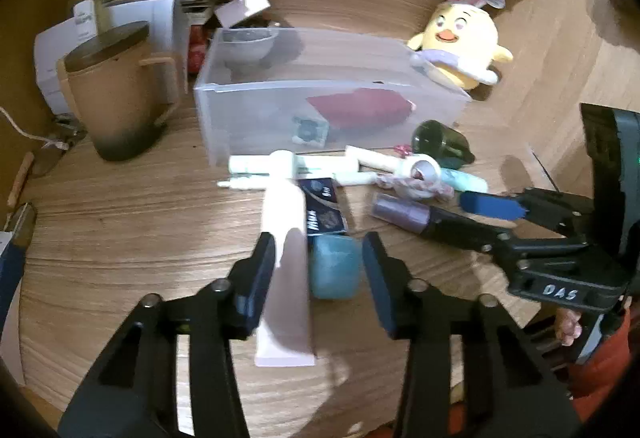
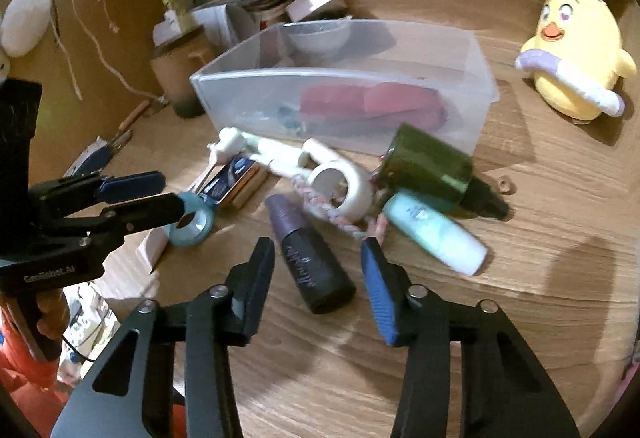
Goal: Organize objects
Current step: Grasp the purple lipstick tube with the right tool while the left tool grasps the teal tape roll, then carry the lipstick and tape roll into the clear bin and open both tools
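Toiletries lie in a loose heap on the table (image 1: 120,238), at 6 o'clock from the clear bin (image 1: 320,106). We note the left hand-held gripper (image 1: 318,258) partly open around a pink tube (image 1: 286,238) and a teal tape roll (image 1: 334,266); contact unclear. At 3 o'clock from it, the right hand-held gripper (image 2: 318,258), also partly open, straddles the dark purple bottle (image 2: 312,262), pads apart from it. A chick plush (image 2: 576,54) sits at 2 o'clock.
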